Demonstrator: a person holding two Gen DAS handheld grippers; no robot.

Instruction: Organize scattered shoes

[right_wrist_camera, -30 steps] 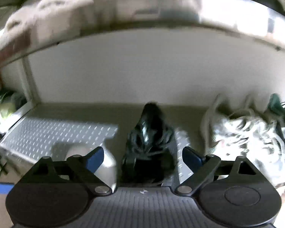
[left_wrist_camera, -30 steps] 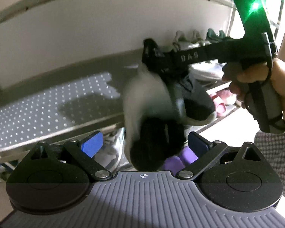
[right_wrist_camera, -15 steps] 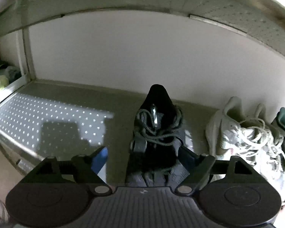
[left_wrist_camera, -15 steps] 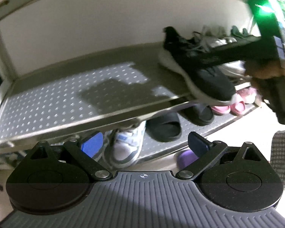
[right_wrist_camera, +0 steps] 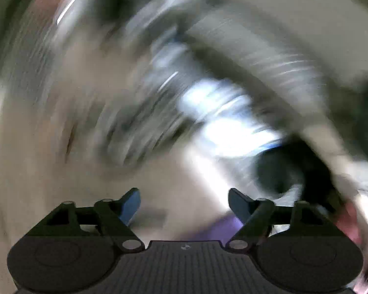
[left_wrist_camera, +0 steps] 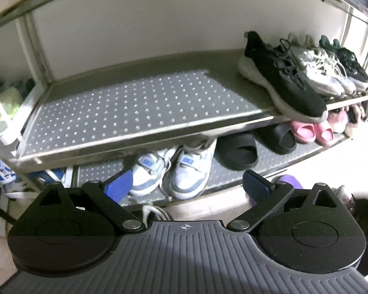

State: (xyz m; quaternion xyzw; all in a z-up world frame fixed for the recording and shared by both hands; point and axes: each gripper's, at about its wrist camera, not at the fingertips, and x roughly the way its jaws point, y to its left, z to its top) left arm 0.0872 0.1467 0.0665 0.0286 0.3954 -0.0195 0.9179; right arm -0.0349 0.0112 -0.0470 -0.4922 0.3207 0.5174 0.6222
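Black sneaker [left_wrist_camera: 282, 78] sat on the middle shelf [left_wrist_camera: 135, 107] at its right end, toe overhanging the front edge, touching the white sneakers [left_wrist_camera: 319, 71] beside it. Our left gripper [left_wrist_camera: 186, 186] hung in front of the rack, jaws spread, holding nothing. Our right gripper [right_wrist_camera: 184, 203] had its jaws spread and empty too; that view was all motion blur. White-and-blue kids' shoes [left_wrist_camera: 174, 169] and black slides [left_wrist_camera: 238, 149] sat on the lower shelf.

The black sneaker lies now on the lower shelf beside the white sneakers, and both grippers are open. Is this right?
Not quite. The left wrist view shows the black sneaker on the middle shelf, beside the white sneakers. Both the left gripper and the right gripper are open.
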